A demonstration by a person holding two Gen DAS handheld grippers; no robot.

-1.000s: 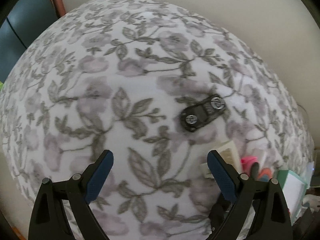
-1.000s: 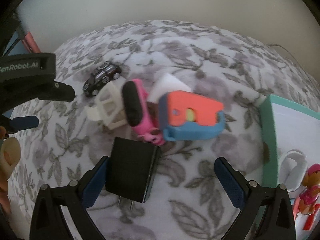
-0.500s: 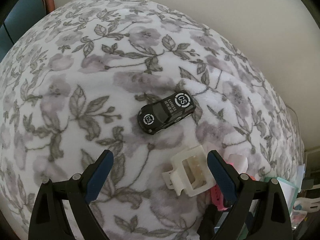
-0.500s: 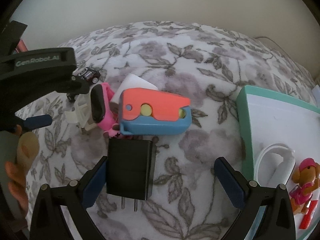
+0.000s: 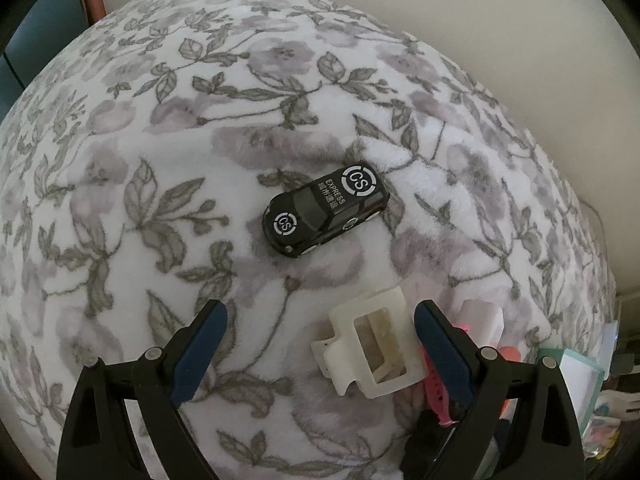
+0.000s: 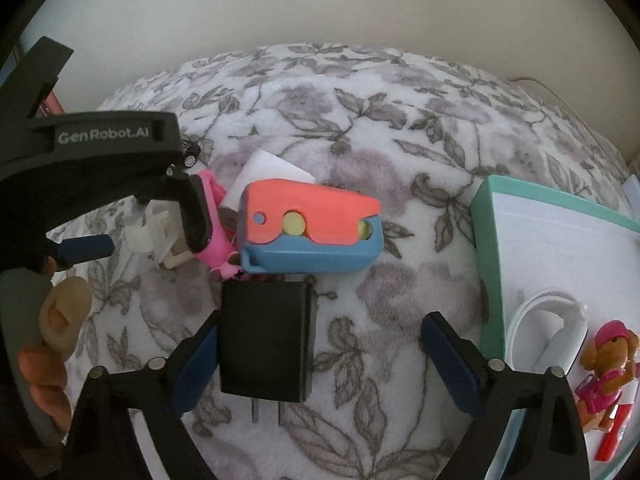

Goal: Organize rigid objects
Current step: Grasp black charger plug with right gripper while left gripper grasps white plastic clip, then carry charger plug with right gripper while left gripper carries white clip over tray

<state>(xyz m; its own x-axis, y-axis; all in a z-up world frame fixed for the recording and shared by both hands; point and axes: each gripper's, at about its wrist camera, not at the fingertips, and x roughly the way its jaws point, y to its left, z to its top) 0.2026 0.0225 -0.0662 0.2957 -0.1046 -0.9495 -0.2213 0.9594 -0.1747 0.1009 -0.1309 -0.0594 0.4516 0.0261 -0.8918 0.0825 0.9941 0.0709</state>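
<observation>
Sorting looks barely under way: a white cable (image 6: 548, 332) and a dog figurine (image 6: 608, 364) lie in the teal-rimmed box (image 6: 486, 240), while the toy car (image 5: 326, 208), white clip (image 5: 372, 350), orange-and-blue toy (image 6: 310, 228) and black charger (image 6: 266, 340) remain on the floral blanket (image 5: 160, 160). Since a second ago the left gripper (image 5: 320, 344) has closed in on car and clip, the right gripper (image 6: 320, 364) on the charger; both have fingers wide and empty.

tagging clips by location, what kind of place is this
Probably a bedroom at home: a plush floral blanket against a plain wall, strewn with a toy car and a phone charger.
</observation>
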